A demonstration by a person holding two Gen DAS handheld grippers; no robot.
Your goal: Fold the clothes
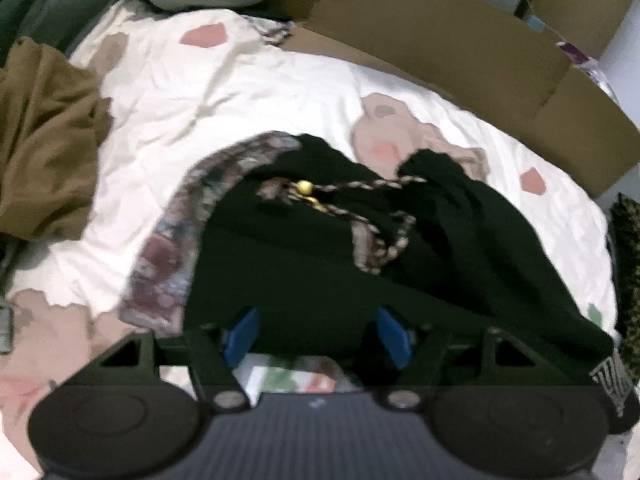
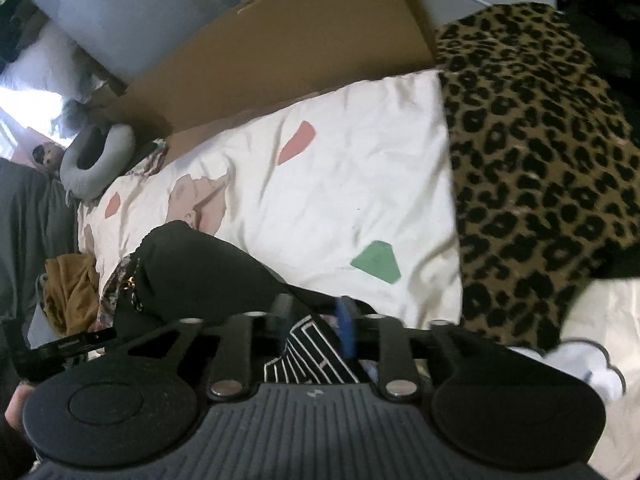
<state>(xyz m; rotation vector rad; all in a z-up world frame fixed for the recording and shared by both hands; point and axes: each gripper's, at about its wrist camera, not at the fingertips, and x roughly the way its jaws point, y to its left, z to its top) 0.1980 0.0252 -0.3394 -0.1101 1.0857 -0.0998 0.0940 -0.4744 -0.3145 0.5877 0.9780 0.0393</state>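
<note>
Two grippers over black garment [image 1: 304,248] on bed, left gripper [image 1: 318,334] parted, right gripper [image 2: 316,332] grip unclear

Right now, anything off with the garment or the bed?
The black garment lies bunched, not flat: its patterned lining is turned out at one edge, and the drawstring trails loose across the top. A brown garment sits crumpled at the bed's edge. Nothing looks damaged.

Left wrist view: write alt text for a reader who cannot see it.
A black garment with patterned trim lies on a white printed bedsheet, the open left gripper over its near edge. A brown garment lies left, cardboard behind.
</note>
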